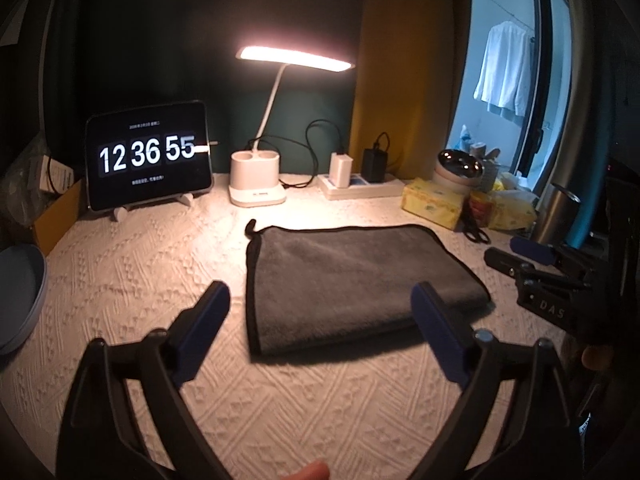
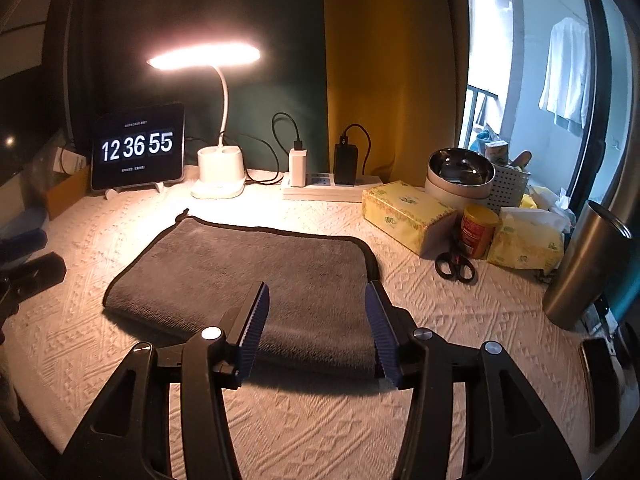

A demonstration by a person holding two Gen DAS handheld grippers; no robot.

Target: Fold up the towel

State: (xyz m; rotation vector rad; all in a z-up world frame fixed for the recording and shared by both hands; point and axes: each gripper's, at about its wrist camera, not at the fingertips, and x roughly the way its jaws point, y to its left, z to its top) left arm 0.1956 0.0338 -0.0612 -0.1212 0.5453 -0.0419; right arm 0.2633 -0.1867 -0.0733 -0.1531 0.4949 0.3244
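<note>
A dark grey towel (image 1: 352,276) with a black hem lies folded flat on the white textured table cover (image 1: 160,264); it also shows in the right wrist view (image 2: 248,276). My left gripper (image 1: 320,304) is open and empty, just above the towel's near left edge. My right gripper (image 2: 316,304) is open and empty, its blue-padded fingers (image 2: 256,320) over the towel's near right corner. The right gripper also shows at the right edge of the left wrist view (image 1: 532,260). The towel's small hanging loop (image 2: 182,214) points to the far left.
A tablet clock (image 2: 138,146), a lit desk lamp (image 2: 218,176) and a power strip (image 2: 328,186) stand at the back. Tissue boxes (image 2: 404,212), a red can (image 2: 478,230), scissors (image 2: 454,266), a steel bowl (image 2: 460,172) and a steel tumbler (image 2: 580,264) crowd the right. A blue plate (image 1: 20,296) sits left.
</note>
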